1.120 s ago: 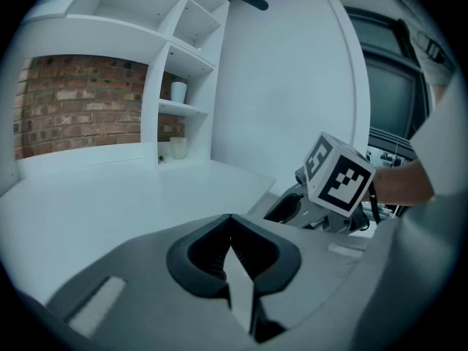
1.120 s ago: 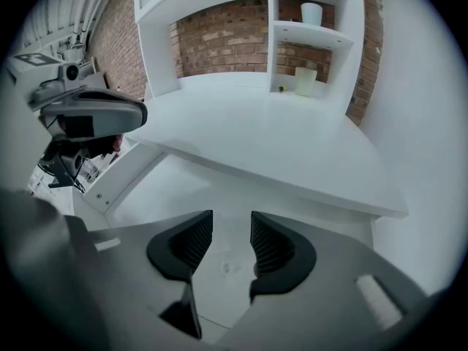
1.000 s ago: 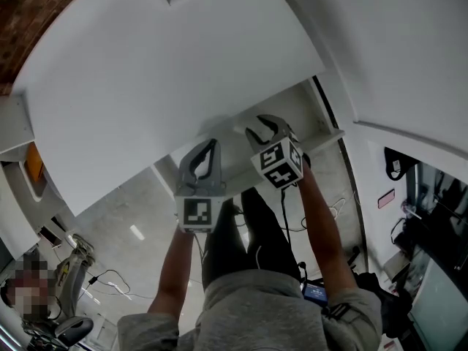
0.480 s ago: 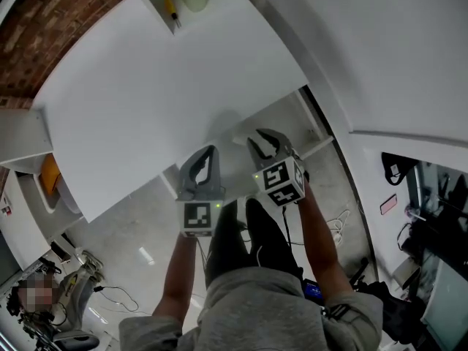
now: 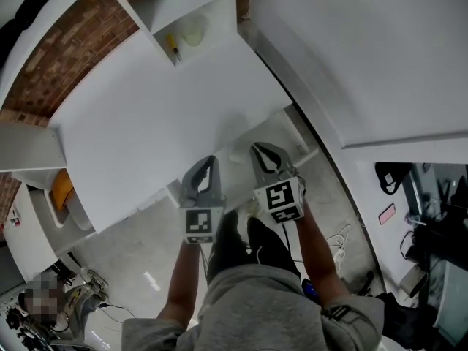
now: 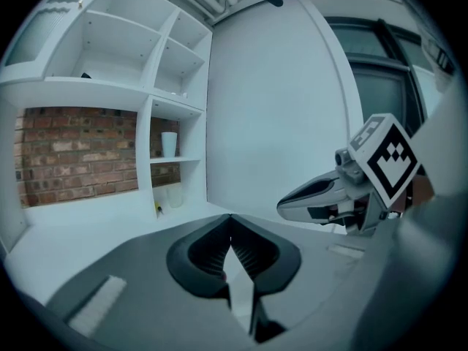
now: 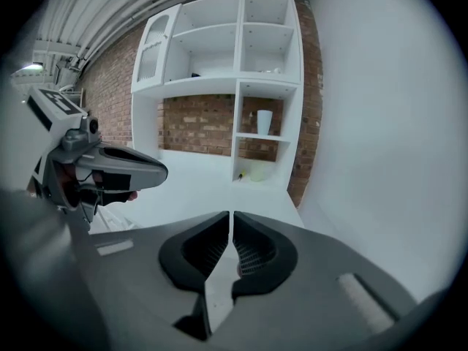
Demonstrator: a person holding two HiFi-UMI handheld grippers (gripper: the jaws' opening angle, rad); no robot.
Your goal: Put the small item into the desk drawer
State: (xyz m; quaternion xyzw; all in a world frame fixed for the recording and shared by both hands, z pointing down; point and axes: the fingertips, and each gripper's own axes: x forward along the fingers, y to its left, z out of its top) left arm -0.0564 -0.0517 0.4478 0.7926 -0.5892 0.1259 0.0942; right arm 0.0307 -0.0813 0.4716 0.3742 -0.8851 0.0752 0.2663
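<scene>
My left gripper (image 5: 208,159) and right gripper (image 5: 257,149) hang side by side over the front edge of the white desk (image 5: 146,123), both pointing at it. The left gripper (image 6: 231,216) is shut and empty. The right gripper (image 7: 230,214) has just been closing; only a hairline slit shows between its jaws, and nothing is in it. Far back, a small yellow-handled item (image 5: 173,47) lies in a shelf cubby beside a pale round container (image 5: 192,29). I cannot make out a drawer for certain; a white frame (image 5: 301,142) shows under the desk edge by the right gripper.
A white shelf unit (image 7: 219,79) against a brick wall stands at the desk's far end, with a white cup (image 7: 264,121) on one shelf. A white wall (image 5: 365,57) runs along the right. Below are the person's legs, cables on the floor and chairs at bottom left.
Both grippers have risen and sit closer to the camera. The right gripper's jaws, spread wide a second ago, have closed. More of the shelf and brick wall is in the head view.
</scene>
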